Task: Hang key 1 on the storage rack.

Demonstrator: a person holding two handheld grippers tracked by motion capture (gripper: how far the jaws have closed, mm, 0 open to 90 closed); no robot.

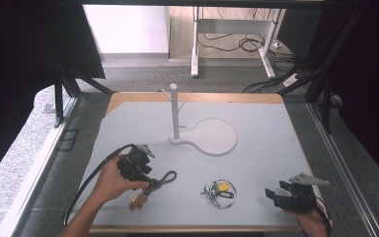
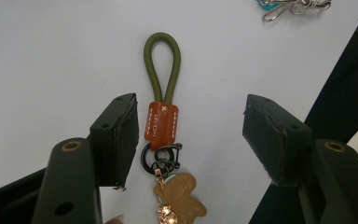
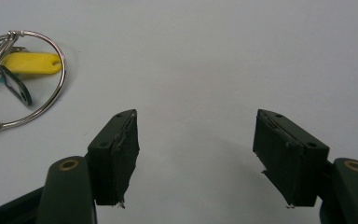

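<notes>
Left tongs (image 2: 189, 140) spread wide around the green-loop keychain (image 2: 164, 116), lying low and centre on the worktop (image 2: 51, 56); right tongs (image 3: 196, 158) spread, nothing between, key ring (image 3: 28, 74) upper left.

keychain (image 1: 150, 190) lies left of key ring (image 1: 220, 191) (stand (image 1: 175, 112) behind).

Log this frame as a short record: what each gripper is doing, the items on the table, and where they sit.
left gripper: open, jaws either side of the green cord keychain, pads not touching it
right gripper: open, nothing between the jaws
key ring: on the table between the grippers, with a yellow tag
stand: upright post on a round base, mid table, bare
</notes>
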